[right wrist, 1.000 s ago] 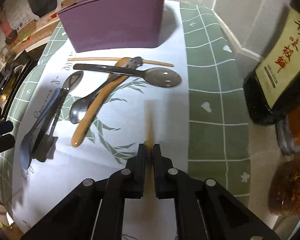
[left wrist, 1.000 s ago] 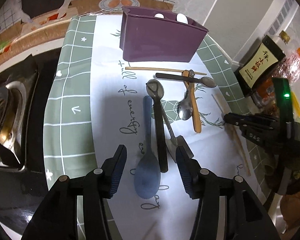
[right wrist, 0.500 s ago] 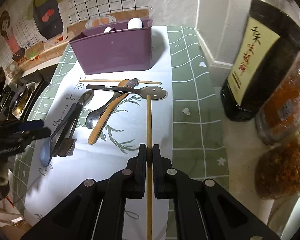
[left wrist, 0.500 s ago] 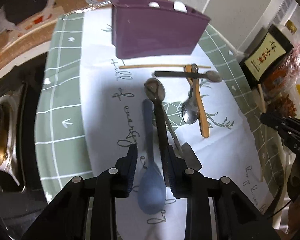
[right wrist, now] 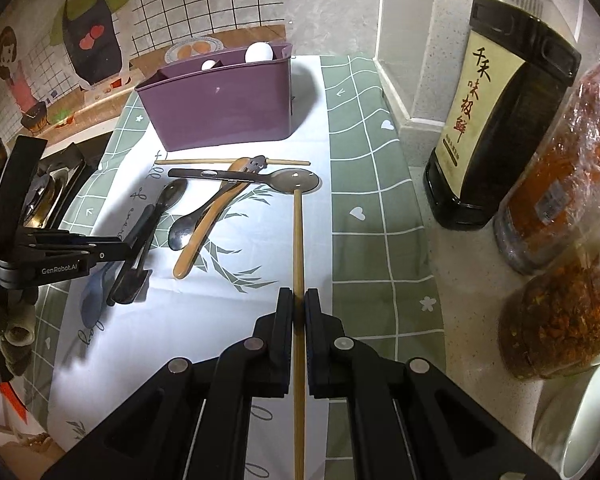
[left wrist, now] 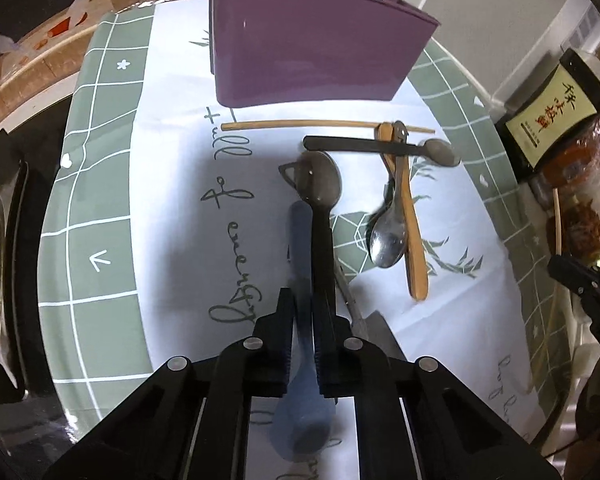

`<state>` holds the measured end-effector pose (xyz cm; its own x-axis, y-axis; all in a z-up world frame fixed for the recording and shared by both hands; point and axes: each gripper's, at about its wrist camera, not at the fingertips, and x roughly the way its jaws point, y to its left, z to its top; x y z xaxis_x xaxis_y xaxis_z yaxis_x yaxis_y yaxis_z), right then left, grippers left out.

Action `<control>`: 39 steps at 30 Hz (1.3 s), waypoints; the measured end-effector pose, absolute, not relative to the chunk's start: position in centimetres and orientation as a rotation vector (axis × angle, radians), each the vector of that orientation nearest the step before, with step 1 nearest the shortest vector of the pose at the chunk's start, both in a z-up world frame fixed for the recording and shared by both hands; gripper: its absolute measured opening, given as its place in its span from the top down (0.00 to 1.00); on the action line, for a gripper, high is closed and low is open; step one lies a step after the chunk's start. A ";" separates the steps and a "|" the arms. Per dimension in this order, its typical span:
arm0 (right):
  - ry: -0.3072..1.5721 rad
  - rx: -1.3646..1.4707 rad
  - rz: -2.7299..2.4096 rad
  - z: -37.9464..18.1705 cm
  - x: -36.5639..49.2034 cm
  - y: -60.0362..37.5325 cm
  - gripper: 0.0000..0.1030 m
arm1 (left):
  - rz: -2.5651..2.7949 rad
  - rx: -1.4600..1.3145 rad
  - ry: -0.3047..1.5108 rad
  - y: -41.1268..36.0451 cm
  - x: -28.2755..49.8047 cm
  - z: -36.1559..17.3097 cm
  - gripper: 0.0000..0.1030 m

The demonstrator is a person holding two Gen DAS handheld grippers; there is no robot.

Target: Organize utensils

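While the right gripper [right wrist: 299, 304] is pinching a wooden chopstick [right wrist: 298, 236] between closed fingers, the left gripper [left wrist: 302, 308] is clamping the blue spoon [left wrist: 300, 248] handle, beside a black spoon [left wrist: 320, 200]. White cloth [right wrist: 260, 300] is lying open before the purple bin [right wrist: 228, 108]. "GenRobot.AI" is showing on the left gripper.

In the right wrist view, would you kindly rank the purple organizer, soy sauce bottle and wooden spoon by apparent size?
1. Soy sauce bottle and purple organizer look similar; the bottle sits nearer the camera, so this is unsure.
2. Wooden spoon, clearly smallest.
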<state>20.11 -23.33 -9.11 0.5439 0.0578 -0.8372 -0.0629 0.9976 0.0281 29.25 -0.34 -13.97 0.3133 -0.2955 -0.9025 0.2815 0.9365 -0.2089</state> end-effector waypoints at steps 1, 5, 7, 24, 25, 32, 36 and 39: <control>0.994 -0.004 0.070 -9.1 20.2 -23.3 0.95 | -0.377 -0.020 1.184 -0.4 29.1 -13.9 0.91; 1.001 0.008 0.061 -9.2 20.5 -23.5 0.95 | -0.366 -0.071 1.141 0.3 28.2 -13.0 0.91; 0.996 0.008 0.060 -9.1 20.4 -23.5 0.95 | -0.364 -0.085 1.107 0.6 27.5 -12.0 0.91; 0.916 0.140 0.165 -5.0 21.0 -23.7 0.95 | -0.415 -0.176 0.878 2.3 23.6 -2.9 0.94; 0.913 0.143 0.169 -4.8 21.1 -23.6 0.95 | -0.413 -0.174 0.870 2.3 23.5 -2.7 0.94; 0.892 0.130 0.176 -3.9 21.6 -23.2 0.95 | -0.402 -0.171 0.831 3.0 23.4 -1.5 0.95; 0.878 0.109 0.164 -3.4 21.5 -23.2 0.95 | -0.386 -0.176 0.847 4.0 23.7 -1.5 0.95; 0.869 0.101 0.152 -3.1 21.4 -23.4 0.95 | -0.375 -0.173 0.846 4.7 23.9 -1.3 0.95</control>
